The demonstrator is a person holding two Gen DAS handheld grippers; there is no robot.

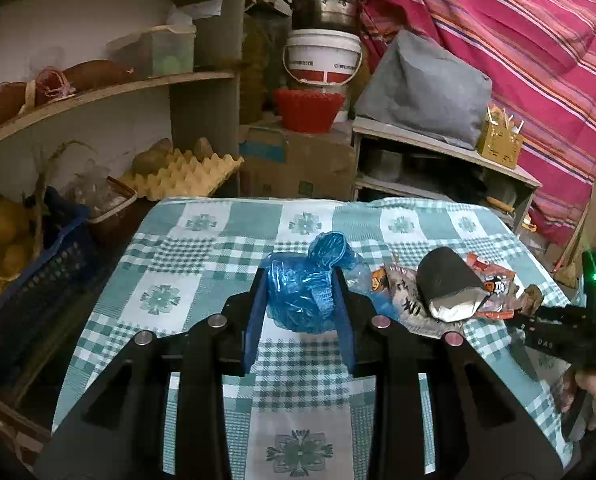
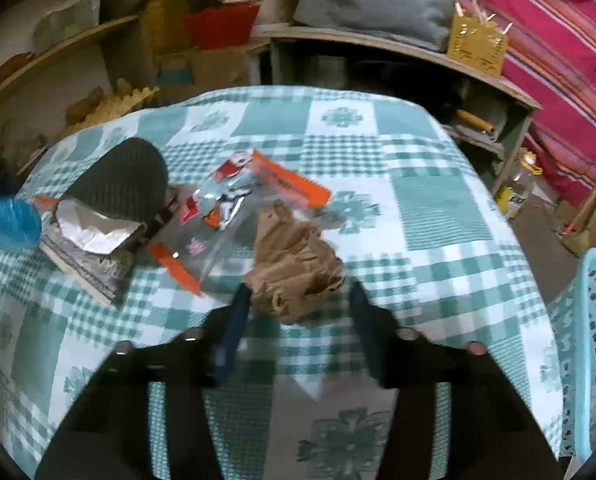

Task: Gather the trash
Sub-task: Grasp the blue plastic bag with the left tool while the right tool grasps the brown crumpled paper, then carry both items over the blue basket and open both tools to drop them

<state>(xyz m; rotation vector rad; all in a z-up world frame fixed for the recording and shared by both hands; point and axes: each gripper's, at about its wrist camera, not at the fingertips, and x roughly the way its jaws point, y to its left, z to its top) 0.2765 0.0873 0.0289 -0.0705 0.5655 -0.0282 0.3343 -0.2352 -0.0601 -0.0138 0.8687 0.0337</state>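
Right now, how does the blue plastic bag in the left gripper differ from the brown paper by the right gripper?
The blue plastic bag is glossy and translucent; the brown paper is matte and opaque. The bag is pinched between the left gripper fingers, while the paper lies on the tablecloth between the right gripper fingers, the right one apart from it. Both are crumpled.

left wrist: low, close | right wrist: steeper | shared: checked table (image 1: pixel 202 280); wrappers (image 2: pixel 234 200)
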